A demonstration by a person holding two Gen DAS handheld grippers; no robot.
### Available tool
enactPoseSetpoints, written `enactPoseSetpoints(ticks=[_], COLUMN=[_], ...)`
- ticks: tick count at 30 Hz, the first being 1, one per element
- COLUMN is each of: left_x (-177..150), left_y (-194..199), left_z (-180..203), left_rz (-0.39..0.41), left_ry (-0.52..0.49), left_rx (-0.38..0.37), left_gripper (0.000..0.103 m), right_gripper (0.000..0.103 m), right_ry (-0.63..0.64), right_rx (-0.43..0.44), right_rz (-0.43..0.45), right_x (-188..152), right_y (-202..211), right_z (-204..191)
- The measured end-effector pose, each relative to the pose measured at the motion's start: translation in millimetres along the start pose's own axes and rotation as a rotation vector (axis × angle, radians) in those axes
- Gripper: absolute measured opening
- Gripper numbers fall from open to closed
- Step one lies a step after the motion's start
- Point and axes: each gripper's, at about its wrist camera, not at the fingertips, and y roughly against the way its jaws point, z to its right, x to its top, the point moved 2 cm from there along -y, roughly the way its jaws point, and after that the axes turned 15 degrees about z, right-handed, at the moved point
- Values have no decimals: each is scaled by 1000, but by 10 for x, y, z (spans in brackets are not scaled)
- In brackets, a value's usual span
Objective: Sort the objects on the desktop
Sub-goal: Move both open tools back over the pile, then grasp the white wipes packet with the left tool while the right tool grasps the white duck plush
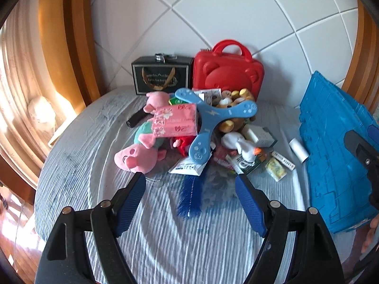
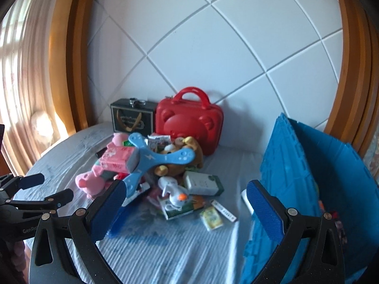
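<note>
A pile of objects lies on a striped light-blue cloth (image 1: pixel 165 232): a pink pig plush (image 1: pixel 135 157), a pink tissue pack (image 1: pixel 176 120), a blue three-armed boomerang (image 1: pixel 208 120), a brown teddy (image 1: pixel 233 99), a white duck toy (image 1: pixel 246 150), small boxes and packets. A blue bristle brush (image 1: pixel 189 194) lies in front of the pile. My left gripper (image 1: pixel 190 200) is open and empty above the brush. My right gripper (image 2: pixel 187 209) is open and empty in front of the pile (image 2: pixel 165 165), next to the blue crate (image 2: pixel 296 177).
A red bear-face case (image 1: pixel 228 71) and a black box (image 1: pixel 162 75) stand against the white quilted wall. A blue plastic crate (image 1: pixel 336 146) stands on the right. A white roll (image 1: pixel 299 150) lies beside it. Wooden frame and curtains are on the left.
</note>
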Motion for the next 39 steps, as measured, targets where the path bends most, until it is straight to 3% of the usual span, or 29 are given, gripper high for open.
enactPoseSetpoints(ticks=[3, 7, 14, 22, 30, 35, 39], left_x=[-85, -284, -628, -678, -698, -772, -762], left_y=[-235, -615, -1223, -1715, -2329, -2671, -2806], left_z=[-196, -572, -925, -561, 59, 188, 176], left_rz=[-35, -92, -241, -305, -360, -381, -383], left_ry=[-21, -57, -24, -45, -161, -226, -210], left_rx=[-17, 15, 50, -9, -50, -34, -64], left_gripper=[77, 77, 77, 77, 77, 77, 77], right_gripper=[103, 103, 103, 103, 103, 103, 103], right_ry=[-7, -21, -80, -84, -84, -54, -32], right_rx=[-24, -74, -133, -110, -41, 39, 72], right_rz=[-42, -110, -280, -389, -468, -501, -524], right_x=[-78, -258, -748, -1043, -1296, -1424, -1524], right_y=[-155, -345, -788, -1334, -2050, -2503, -2832], right_z=[-27, -7, 209, 345, 328, 168, 32])
